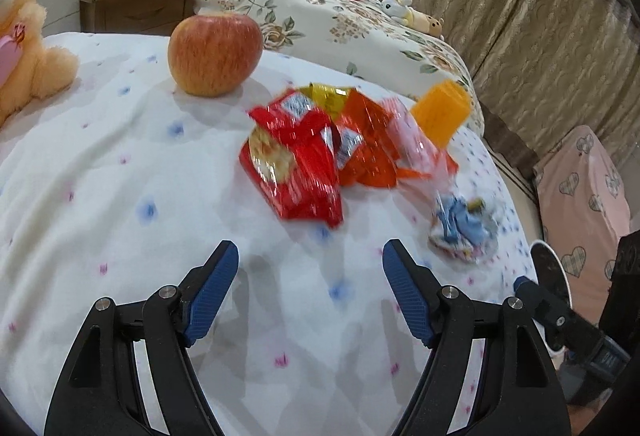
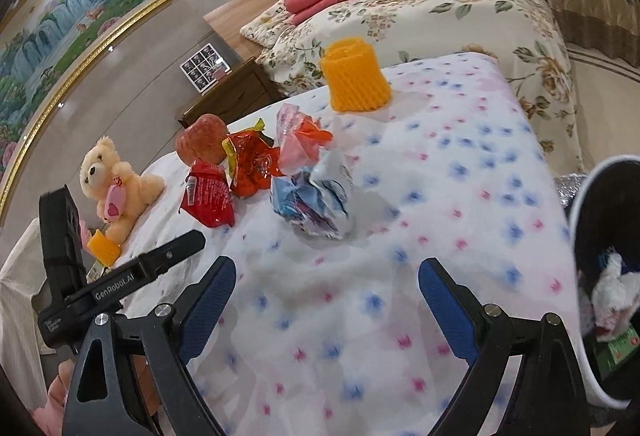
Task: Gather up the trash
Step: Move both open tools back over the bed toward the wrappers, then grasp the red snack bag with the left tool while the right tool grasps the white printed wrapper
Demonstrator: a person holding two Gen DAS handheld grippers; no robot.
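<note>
Both sets of jaws wide, empty: left gripper (image 1: 310, 292), right gripper (image 2: 326, 300). Wrappers (image 1: 296, 160) piled on flowered blanket (image 1: 120, 176) ahead, untouched. Trash bin (image 2: 580, 220) at right edge.

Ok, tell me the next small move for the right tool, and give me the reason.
Probably ease the right tool forward and down over the crumpled blue-and-white wrapper, then close on it. It stands open and empty above the flowered cover, that wrapper is the nearest piece of litter ahead of it, and the bin already holding trash sits close on its right.
</note>
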